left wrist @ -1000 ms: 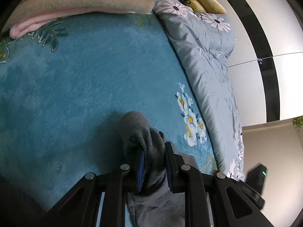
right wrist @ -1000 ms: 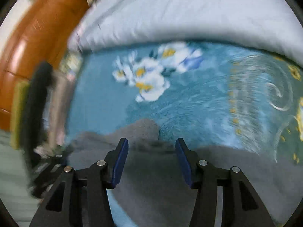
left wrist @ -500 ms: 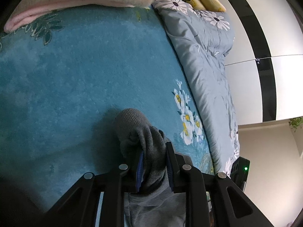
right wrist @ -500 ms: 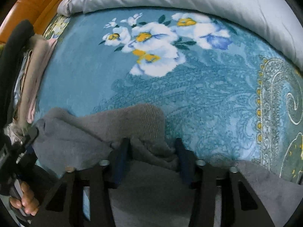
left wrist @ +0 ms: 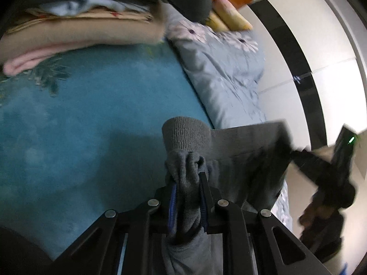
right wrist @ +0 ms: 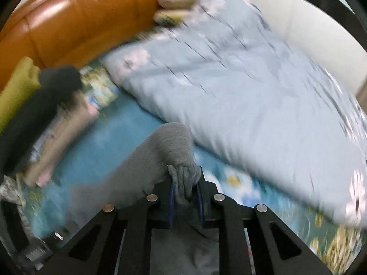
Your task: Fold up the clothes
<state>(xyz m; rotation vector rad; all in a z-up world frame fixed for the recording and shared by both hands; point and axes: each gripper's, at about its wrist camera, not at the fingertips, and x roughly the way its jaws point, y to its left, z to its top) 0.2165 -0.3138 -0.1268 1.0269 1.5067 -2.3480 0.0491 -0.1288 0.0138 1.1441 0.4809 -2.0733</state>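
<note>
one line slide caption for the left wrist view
Left gripper clamps a grey knit garment lifted above the teal floral blanket.

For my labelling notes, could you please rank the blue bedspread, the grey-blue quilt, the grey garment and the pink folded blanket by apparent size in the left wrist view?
Largest to smallest, as they look:
1. blue bedspread
2. grey-blue quilt
3. grey garment, though it sits close to the camera in the left claw, so its rank against the quilt is unsure
4. pink folded blanket

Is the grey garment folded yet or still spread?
Neither: the grey garment hangs stretched between left gripper and right gripper, unfolded.
</note>
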